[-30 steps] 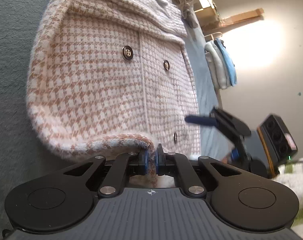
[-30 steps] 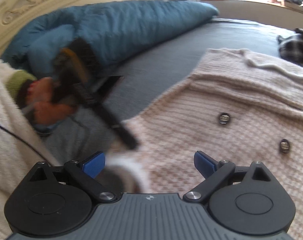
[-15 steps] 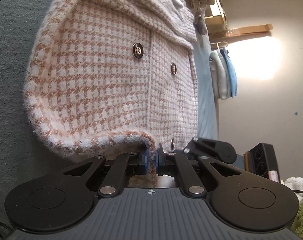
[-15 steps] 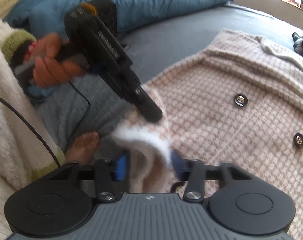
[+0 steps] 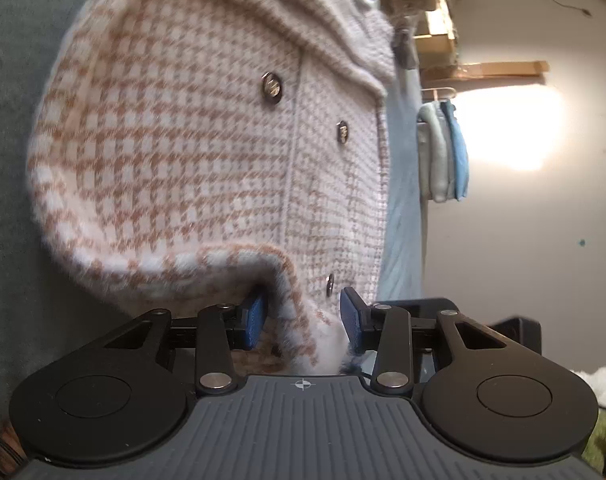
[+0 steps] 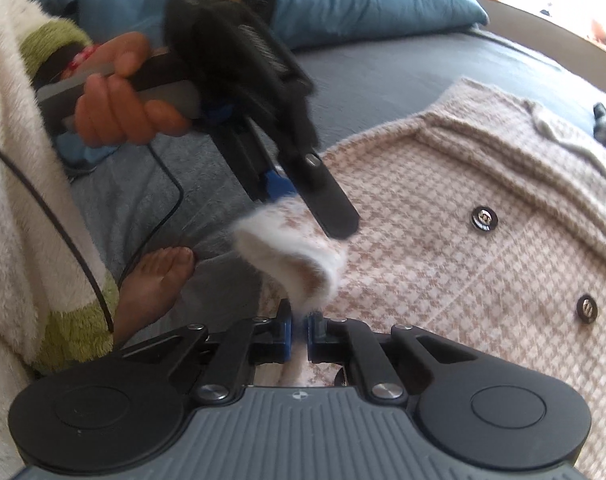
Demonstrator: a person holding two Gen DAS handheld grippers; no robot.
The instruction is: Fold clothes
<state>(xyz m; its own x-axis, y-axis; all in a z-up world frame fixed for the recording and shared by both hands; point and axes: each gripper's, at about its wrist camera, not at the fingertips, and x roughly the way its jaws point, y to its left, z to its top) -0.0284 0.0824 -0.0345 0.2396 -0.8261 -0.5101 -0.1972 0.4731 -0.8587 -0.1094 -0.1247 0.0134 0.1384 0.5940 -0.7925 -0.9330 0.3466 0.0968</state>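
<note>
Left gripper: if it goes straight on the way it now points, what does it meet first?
Most likely the jacket. Its raised hem already lies between the open jaws of the left gripper, which have just been opening, and the checked front fills the view beyond. Depth is hard to judge.

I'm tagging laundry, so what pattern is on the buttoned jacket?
Tan-and-white houndstooth on the jacket, clearest in the left wrist view.

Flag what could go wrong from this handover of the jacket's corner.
1. The left gripper has just been opening around the houndstooth jacket hem; only the right gripper, just closed, pinches it, by a thin fluffy edge that may slip.
2. The grippers sit close and could collide.
</note>
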